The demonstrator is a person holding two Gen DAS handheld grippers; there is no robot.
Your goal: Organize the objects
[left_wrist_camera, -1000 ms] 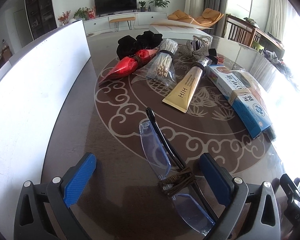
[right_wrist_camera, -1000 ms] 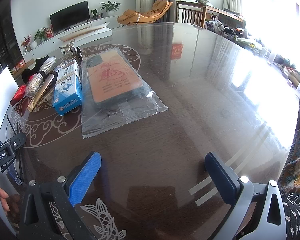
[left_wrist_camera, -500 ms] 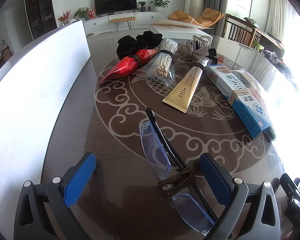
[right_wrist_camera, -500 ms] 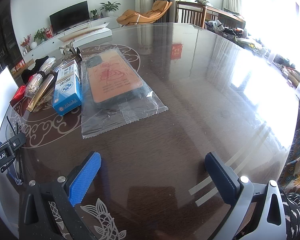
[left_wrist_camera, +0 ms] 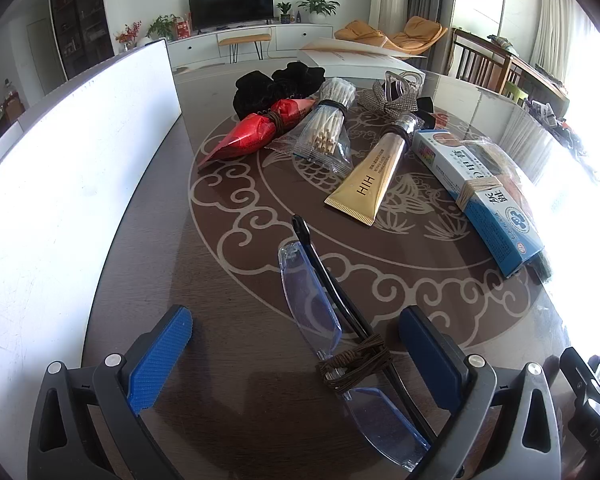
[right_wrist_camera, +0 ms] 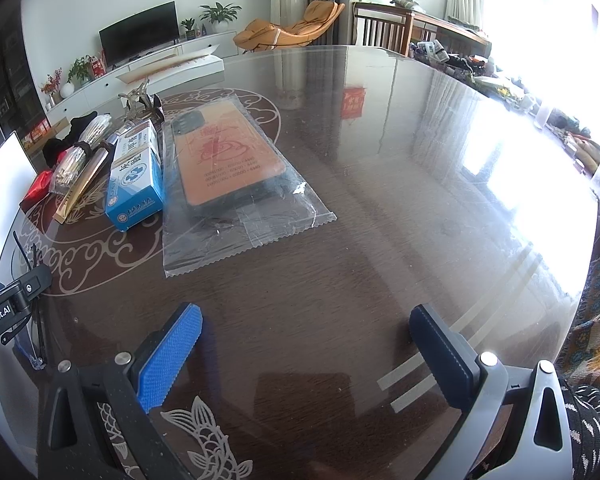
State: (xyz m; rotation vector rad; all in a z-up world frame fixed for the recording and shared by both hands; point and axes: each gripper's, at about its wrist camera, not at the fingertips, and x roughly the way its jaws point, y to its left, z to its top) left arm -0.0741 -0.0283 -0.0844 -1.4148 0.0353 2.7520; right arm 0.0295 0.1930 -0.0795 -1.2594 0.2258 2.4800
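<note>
Two handheld grippers rest low over a dark glass-topped bench (left_wrist_camera: 236, 360) with a pale scroll pattern. At far left stands a white board (left_wrist_camera: 80, 168). Moving right along the far row lie a red foil packet (left_wrist_camera: 252, 134) tied at its middle, a clear bag of wooden sticks (left_wrist_camera: 328, 128), a gold tube (left_wrist_camera: 374, 178) and a blue-and-white box (left_wrist_camera: 488, 200) with a band round it. Nearer, the left gripper (left_wrist_camera: 296, 344) has its blue-padded fingers (left_wrist_camera: 160, 354) spread wide and holding nothing; a pair of folded glasses (left_wrist_camera: 320, 312), bound with a brown hair tie (left_wrist_camera: 356, 364), lies between them, closer to the right finger. Further right, in the right wrist view, a phone case in a clear bag (right_wrist_camera: 228, 168) lies just beside the box, and the right gripper (right_wrist_camera: 306, 348) sits over bare glass, fingers likewise apart and empty. The step in hand looks like picking up the glasses. To do it well, centre the fingers on the tied middle, close across the folded frame rather than the lenses, and lift straight so nothing scrapes. Whether the glasses lie fully flat is hard to judge through the lens distortion.
</note>
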